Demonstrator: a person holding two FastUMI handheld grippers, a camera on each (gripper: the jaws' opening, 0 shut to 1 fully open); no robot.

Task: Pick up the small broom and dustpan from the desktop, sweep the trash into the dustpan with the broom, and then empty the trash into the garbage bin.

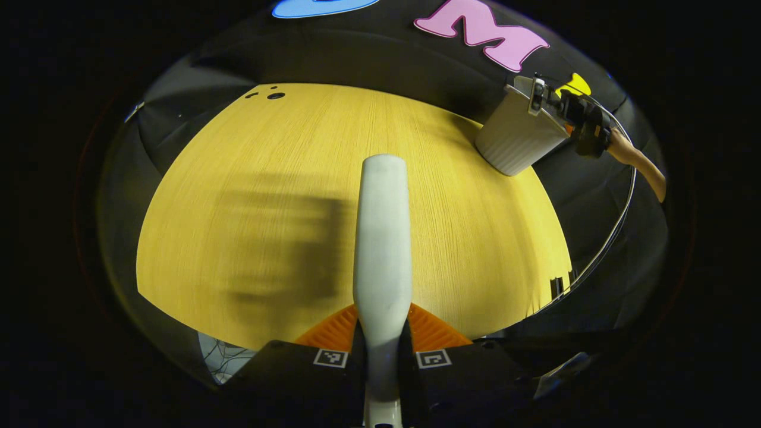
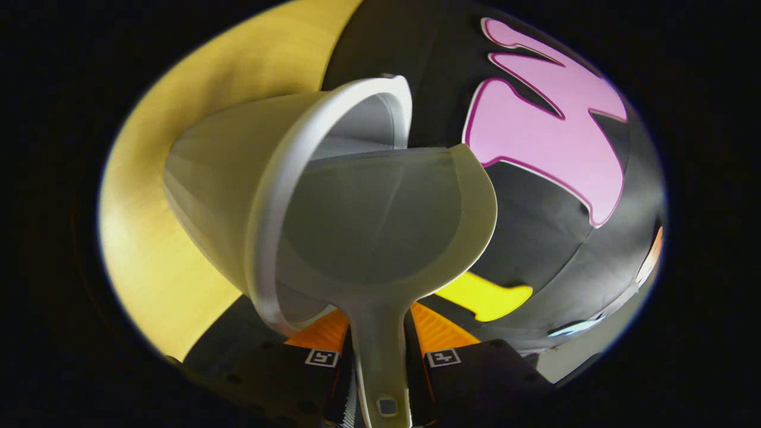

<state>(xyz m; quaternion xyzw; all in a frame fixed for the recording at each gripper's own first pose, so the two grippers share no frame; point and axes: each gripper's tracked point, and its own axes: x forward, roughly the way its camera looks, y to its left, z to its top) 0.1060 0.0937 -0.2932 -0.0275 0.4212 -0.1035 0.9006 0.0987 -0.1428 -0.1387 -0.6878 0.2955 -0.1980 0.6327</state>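
My left gripper (image 1: 382, 342) is shut on the pale handle of the small broom (image 1: 383, 238), which points forward over the yellow desktop (image 1: 250, 178). The white ribbed garbage bin (image 1: 517, 139) stands at the desktop's far right edge. There my right gripper (image 1: 585, 122) hangs over the bin's rim, held by a person's hand (image 1: 639, 160). In the right gripper view, my right gripper (image 2: 380, 351) is shut on the handle of the grey dustpan (image 2: 380, 220). The pan's front lip reaches into the mouth of the bin (image 2: 226, 178). The bin's inside is mostly hidden by the pan.
A cable (image 1: 612, 232) runs down past the desktop's right edge. Small dark holes (image 1: 275, 95) mark the far left corner of the desktop. A blurred shadow (image 1: 279, 244) lies left of the broom.
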